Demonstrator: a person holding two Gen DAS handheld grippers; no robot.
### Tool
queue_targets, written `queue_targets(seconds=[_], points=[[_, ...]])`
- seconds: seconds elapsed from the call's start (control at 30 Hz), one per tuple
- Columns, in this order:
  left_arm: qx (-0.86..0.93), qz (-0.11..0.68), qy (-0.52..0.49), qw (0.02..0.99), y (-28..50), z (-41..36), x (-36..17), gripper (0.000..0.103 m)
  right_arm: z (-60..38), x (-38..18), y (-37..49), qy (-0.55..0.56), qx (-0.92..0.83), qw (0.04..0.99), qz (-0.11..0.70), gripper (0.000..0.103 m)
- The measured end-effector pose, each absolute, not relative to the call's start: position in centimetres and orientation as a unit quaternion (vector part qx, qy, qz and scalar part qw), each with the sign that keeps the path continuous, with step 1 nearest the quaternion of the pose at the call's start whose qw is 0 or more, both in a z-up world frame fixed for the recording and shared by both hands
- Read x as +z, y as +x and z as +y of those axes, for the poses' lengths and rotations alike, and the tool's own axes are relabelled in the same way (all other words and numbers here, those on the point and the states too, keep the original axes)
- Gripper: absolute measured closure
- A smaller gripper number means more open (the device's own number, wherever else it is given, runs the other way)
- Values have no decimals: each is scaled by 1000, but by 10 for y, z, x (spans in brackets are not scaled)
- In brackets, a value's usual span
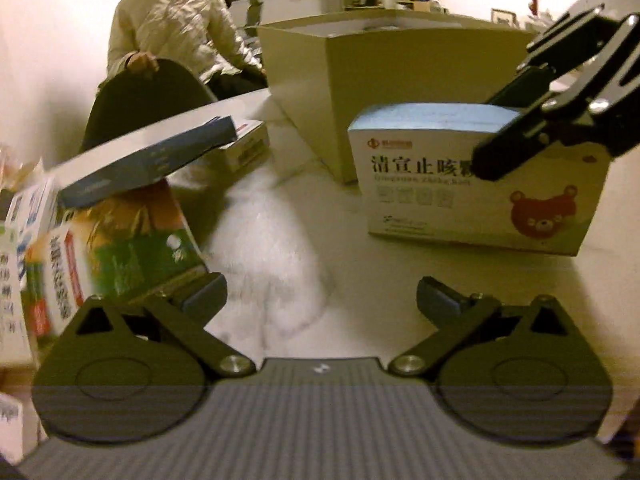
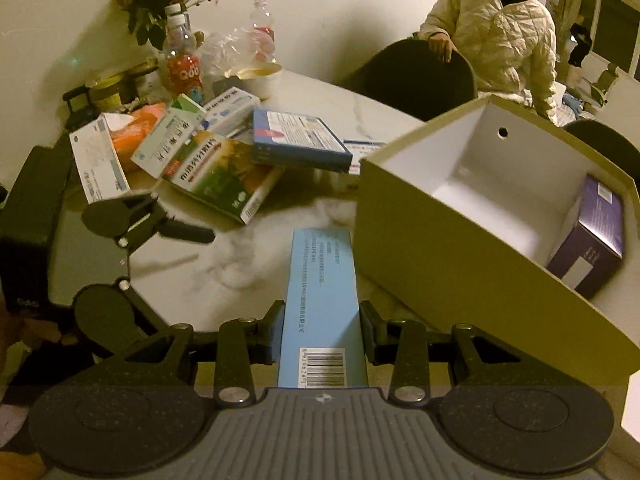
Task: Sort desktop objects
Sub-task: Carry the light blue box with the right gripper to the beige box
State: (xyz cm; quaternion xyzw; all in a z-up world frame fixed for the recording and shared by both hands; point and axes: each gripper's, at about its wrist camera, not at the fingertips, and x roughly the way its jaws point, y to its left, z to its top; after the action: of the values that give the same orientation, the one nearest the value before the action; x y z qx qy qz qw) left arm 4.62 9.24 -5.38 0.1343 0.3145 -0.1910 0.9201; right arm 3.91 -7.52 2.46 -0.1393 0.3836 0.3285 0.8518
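My right gripper [image 2: 322,334] is shut on a white medicine box with a blue top and a red bear [image 2: 320,280]; the box [image 1: 472,172] stands on the marble table just left of the open cardboard box [image 2: 460,248]. The right gripper [image 1: 516,136] shows at the box's top right in the left wrist view. My left gripper [image 1: 322,298] is open and empty over bare table, between that box and a pile of medicine boxes [image 1: 120,236]. A dark purple box [image 2: 592,240] lies inside the cardboard box.
The pile of boxes [image 2: 224,152] lies at the table's left, with bottles [image 2: 182,60], a bowl [image 2: 260,76] and flowers behind it. A person in a white jacket [image 2: 500,32] sits behind a dark chair [image 2: 412,76] across the table.
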Motion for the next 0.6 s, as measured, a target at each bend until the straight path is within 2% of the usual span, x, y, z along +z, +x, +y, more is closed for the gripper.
queue_targets(seconds=[0.3,0.6], points=[[-220,325,76,917,60,103,-59,0,-73,13,47,-133,326,849,395,62],[-223,326,77,915,59,102,-60,0,-65,4,60,-132,317,846,408,62]])
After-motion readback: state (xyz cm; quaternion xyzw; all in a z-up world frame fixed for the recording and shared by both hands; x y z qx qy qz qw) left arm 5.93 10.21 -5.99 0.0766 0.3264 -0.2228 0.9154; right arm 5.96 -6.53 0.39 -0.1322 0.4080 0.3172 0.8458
